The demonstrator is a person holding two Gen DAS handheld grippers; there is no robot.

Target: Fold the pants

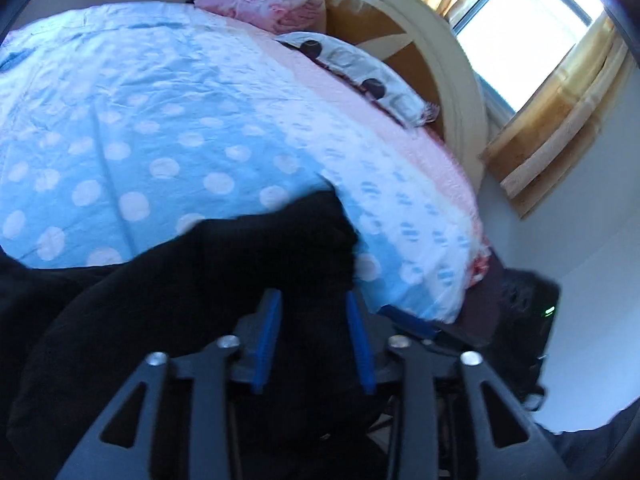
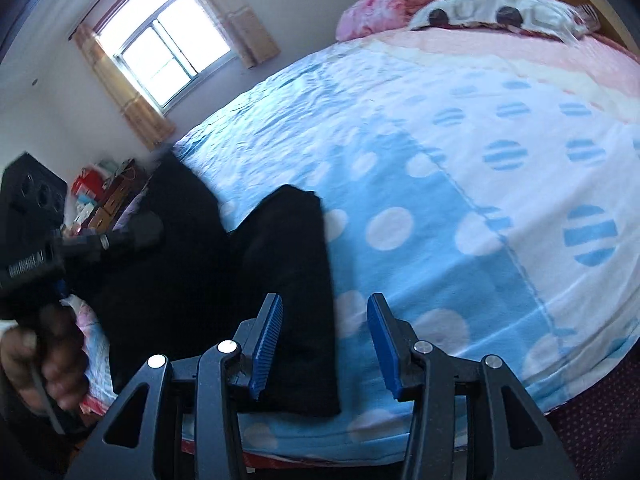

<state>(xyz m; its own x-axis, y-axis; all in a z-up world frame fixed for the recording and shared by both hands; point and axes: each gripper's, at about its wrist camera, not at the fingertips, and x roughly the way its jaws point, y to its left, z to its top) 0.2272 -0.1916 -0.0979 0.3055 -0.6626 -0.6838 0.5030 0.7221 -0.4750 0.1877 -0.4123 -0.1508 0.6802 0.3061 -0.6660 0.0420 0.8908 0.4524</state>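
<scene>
Our right gripper stands part open with nothing pressed between its blue pads; the near end of the black pants lies just ahead of its left finger, and whether that pad brushes the cloth we cannot tell; beyond the right finger there is only the dotted blue blanket. Our left gripper is also part open; dark cloth sits between and under its fingers, yet the pads do not appear to squeeze it, so we read it as loose.

We judge the pants soft, light and limp, thick enough to hold a crease but sure to sag from any single pinch; they will drag on the fuzzy blanket, not slide; we would take them at two points on one edge, a corner in each gripper, pinching through all layers.

Ahead of the right gripper one folded leg runs away from us, its long axis pointing roughly along our fingers toward the far side of the bed; a second dark mass spreads off to the left, toward the hand holding the other tool. Which end is the waistband we cannot tell; farthest off lie the pillows.
</scene>
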